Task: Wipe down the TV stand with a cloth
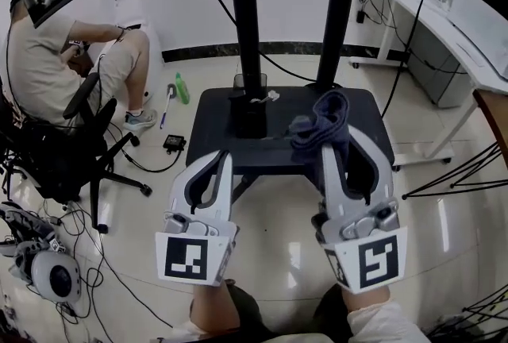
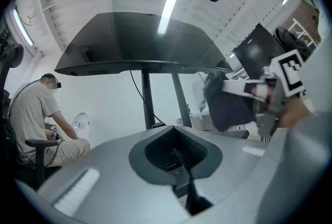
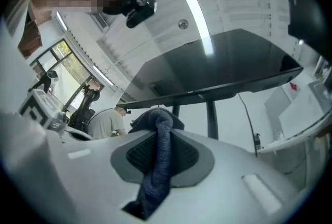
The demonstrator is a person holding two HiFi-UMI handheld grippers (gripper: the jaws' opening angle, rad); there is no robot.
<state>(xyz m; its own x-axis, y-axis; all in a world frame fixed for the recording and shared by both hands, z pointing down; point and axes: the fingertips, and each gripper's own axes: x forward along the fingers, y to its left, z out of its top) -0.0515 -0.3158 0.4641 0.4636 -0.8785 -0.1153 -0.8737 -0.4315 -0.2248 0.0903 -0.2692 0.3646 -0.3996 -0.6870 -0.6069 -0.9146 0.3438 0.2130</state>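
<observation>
One TV stand (image 1: 365,115): black base, two uprights. One seated person (image 1: 48,55) at far left. Your two grippers: left gripper (image 1: 222,159) jaws pressed together, nothing between; right gripper (image 1: 343,135) clamped on one dark blue cloth (image 1: 321,123), bunched over base's right half.

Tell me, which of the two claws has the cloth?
The right gripper: its jaws clamp the dark blue cloth, while the left gripper is shut on nothing.
</observation>
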